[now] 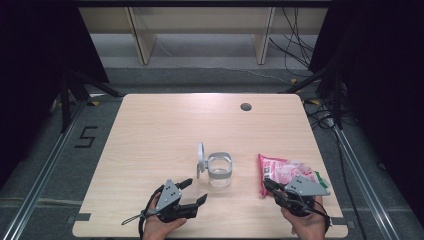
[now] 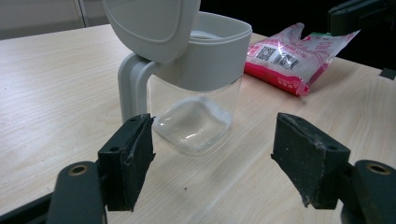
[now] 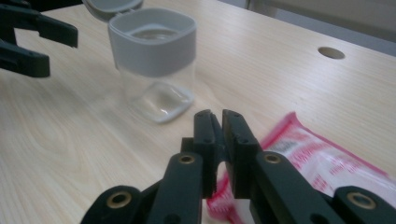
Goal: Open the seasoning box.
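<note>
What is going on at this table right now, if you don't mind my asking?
A person works with two handheld grippers. The right gripper is shut on the near edge of a pink snack bag lying on the table. The left gripper waits open, facing a clear empty jar whose grey flip lid stands open.
</note>
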Tool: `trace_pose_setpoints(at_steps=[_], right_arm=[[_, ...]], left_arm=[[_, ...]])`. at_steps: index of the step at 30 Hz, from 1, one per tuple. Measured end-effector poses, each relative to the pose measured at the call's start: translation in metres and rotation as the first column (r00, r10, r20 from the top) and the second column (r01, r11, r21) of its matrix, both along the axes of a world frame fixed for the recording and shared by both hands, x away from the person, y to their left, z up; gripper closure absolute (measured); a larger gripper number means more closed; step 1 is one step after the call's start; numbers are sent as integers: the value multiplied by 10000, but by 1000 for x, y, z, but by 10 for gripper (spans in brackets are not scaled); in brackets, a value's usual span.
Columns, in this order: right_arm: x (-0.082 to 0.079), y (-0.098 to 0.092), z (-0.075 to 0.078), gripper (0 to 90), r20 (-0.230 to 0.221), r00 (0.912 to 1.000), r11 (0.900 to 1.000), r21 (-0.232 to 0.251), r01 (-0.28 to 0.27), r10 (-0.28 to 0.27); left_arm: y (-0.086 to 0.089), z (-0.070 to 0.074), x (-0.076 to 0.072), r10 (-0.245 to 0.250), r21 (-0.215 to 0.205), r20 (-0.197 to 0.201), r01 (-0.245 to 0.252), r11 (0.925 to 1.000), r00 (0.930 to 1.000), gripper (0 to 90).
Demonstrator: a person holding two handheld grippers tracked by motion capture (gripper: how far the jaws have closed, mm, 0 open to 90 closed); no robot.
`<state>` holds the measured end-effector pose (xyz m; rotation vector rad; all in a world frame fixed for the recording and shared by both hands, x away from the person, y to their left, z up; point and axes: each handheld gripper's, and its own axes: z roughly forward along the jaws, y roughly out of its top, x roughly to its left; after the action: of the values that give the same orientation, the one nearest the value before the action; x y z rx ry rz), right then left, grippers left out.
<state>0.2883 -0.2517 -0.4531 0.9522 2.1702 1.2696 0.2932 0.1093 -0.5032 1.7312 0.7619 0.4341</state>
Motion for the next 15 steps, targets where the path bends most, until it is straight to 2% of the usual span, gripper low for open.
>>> trace_pose_setpoints(at_steps=[1,2,3,4,5,6,7,8,10,11,12,14,15], right_arm=[[-2,-3,-1,868,-77,9999,9999,39,145,-145],[-1,-8,-3,874,197,9997,9998,-137,118,-115],[-5,-9,-4,879,-200,9993,9995,9,313,-312],[-5,-13,-5,884,-23,9993,9991,-245,360,-361],[-6,-17,-6,886,-234,9989,9987,-303,406,-414],[-7,-20,-7,890,-261,9985,9983,-344,473,-482],[-10,-22,-8,891,-470,9967,9976,-238,652,-663],[-9,-25,-10,893,-334,9974,9975,-314,634,-644],[-11,-28,-12,893,-679,9941,9962,-281,826,-844],[-9,-30,-14,893,-547,9962,9970,-391,663,-684],[-11,-29,-17,893,-781,9931,9958,-360,846,-872],[-7,-31,-22,893,-769,9943,9955,-641,693,-742],[-7,-30,-24,892,-977,9921,9950,-683,722,-787]], left_arm=[[0,0,0,18,-8,-6,-18,10000,10000,282],[0,0,-1,24,26,-27,-24,10000,10000,282],[1,0,0,-114,144,82,113,9998,9999,282],[1,0,1,-188,221,207,183,9996,9996,281],[1,0,2,-192,207,211,188,9996,9996,281],[0,0,1,-108,214,119,105,9997,9999,281],[-1,-1,0,-22,176,-46,23,9998,10000,279],[-1,-1,2,-250,244,209,245,9994,9995,278],[-1,-1,2,-264,288,165,259,9992,9995,277],[-2,-1,1,-181,233,44,180,9996,9998,277],[-3,-2,0,-75,153,-91,77,9999,9999,277],[-3,-3,1,-183,208,-66,185,9996,9998,277],[-4,-3,0,-181,99,-87,182,9998,9998,277]])
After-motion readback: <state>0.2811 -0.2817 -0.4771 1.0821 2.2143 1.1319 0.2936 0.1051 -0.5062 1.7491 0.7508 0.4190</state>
